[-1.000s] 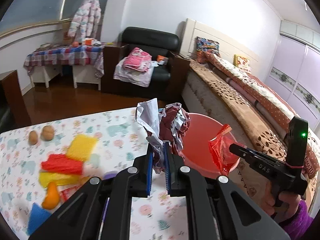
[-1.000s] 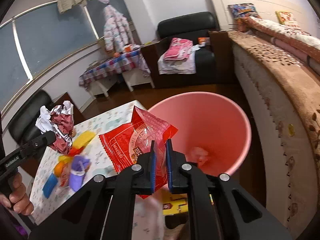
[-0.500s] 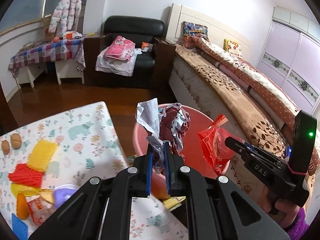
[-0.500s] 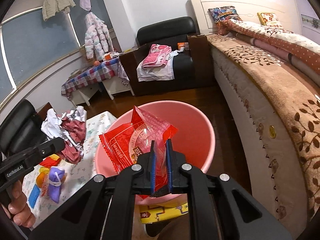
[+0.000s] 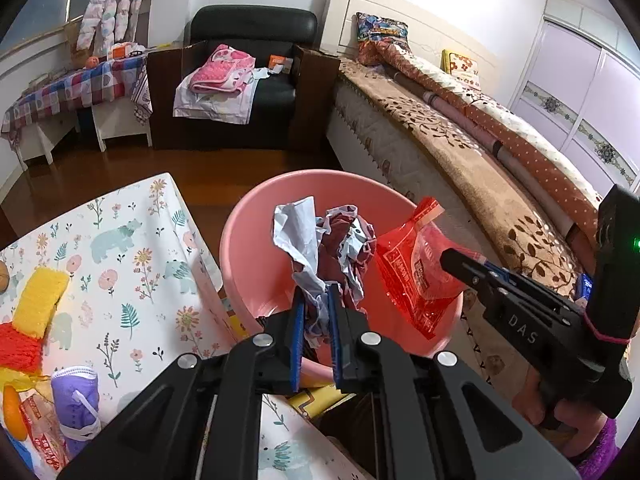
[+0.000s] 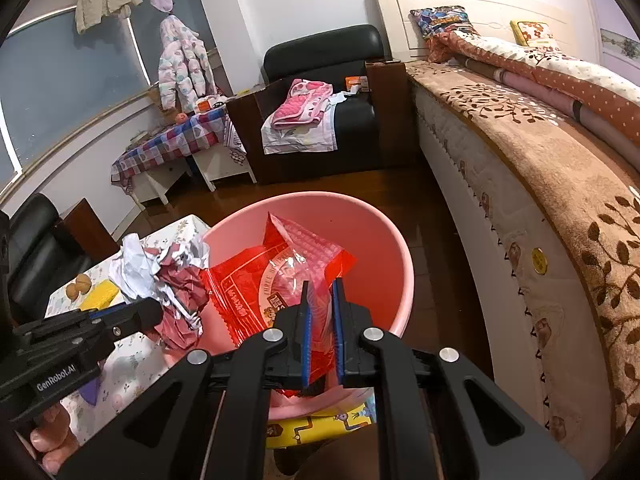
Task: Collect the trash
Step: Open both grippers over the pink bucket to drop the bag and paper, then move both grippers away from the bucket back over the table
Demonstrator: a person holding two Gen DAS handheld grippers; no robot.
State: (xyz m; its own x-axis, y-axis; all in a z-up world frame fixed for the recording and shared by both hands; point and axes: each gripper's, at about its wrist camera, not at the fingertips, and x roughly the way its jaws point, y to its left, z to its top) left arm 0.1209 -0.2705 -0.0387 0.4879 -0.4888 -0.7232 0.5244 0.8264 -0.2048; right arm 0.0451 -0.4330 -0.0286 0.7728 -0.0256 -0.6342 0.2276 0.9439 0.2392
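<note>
From the left wrist, the left gripper [image 5: 316, 320] has its blue pads clamped on a crumpled paper wad [image 5: 324, 240], held over the open mouth of the pink bin [image 5: 240, 248] so a release would likely drop it inside. The bin stands just beside the flowered table [image 5: 120, 248], where more litter waits.

From the right wrist, the right gripper [image 6: 320, 320] pinches a red snack wrapper [image 6: 276, 276] above the same bin; its grip looks looser, though the film blurs the pad contact.
</note>
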